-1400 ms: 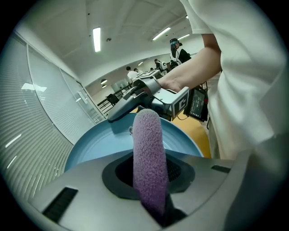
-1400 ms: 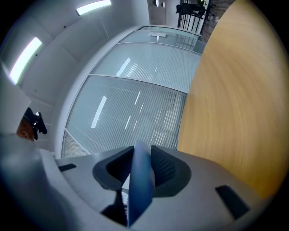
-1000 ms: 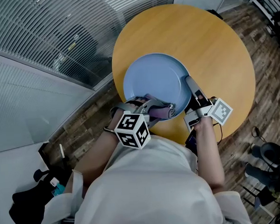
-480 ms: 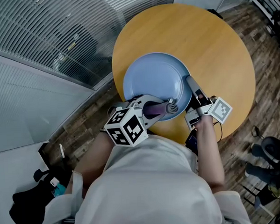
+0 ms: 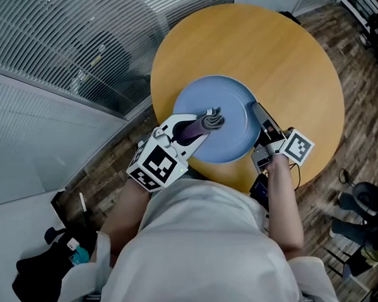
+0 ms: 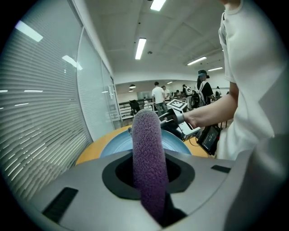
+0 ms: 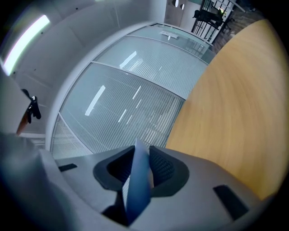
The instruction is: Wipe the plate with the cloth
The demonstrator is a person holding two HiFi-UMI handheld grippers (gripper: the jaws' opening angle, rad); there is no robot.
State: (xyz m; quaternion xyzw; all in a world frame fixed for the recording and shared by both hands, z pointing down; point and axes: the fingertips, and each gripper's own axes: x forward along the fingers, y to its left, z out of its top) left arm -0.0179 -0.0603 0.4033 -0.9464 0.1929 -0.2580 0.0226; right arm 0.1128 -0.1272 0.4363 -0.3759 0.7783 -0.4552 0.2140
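Left gripper (image 5: pixel 208 122) clamps cloth (image 6: pixel 146 158) over plate (image 5: pixel 232 138). Right gripper (image 5: pixel 258 115), jaws just closing tighter, pinches rim. Risk: wiping push twists plate loose.

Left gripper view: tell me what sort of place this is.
Probably an open-plan office or lab: glass partition with blinds, ceiling strip lights, people standing in the background.

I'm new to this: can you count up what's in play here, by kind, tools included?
plate: 1
cloth: 1
table: 1
grippers: 2, left gripper holding the cloth, right gripper whose jaws have just been closing on the plate's rim
Total: 5
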